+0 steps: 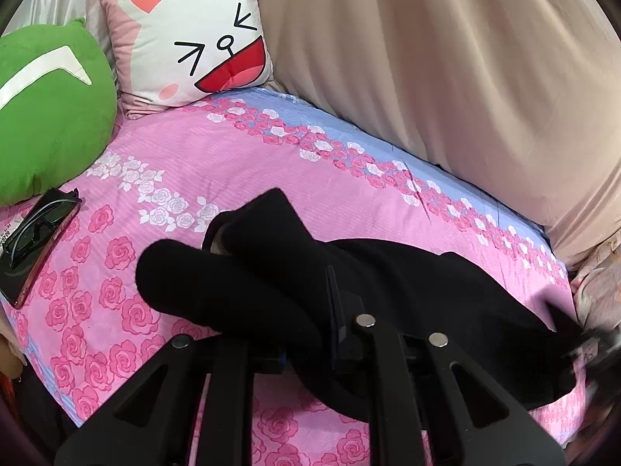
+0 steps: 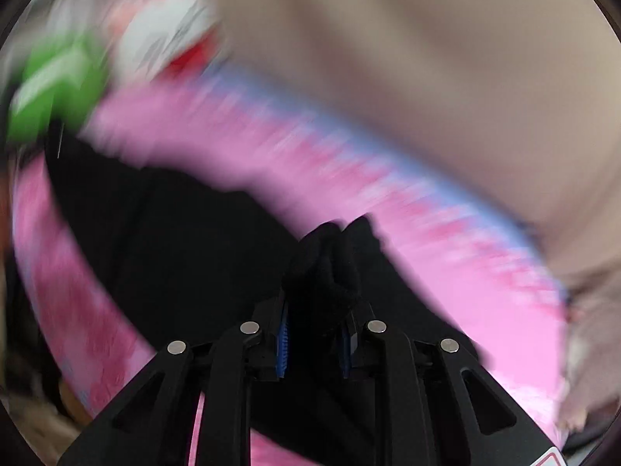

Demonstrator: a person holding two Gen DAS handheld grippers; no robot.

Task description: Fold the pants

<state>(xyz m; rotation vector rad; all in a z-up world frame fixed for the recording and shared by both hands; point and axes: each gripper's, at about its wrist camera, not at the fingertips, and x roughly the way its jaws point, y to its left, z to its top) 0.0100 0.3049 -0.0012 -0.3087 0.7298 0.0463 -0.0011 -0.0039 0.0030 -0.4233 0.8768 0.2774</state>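
Now the black pants lie bunched on the pink rose-print bedsheet, toward its near right corner. The left gripper is pinched on a thick fold of them. The right gripper, blurred, clamps a bunched fold too. Sunglasses rest on a phone at the left edge, near a green plush and a rabbit cushion.

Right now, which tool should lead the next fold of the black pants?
Probably left. The left tool is clamped on the black pants in a sharp, steady view; the right tool pinches a bunch too, but its view is motion-blurred.
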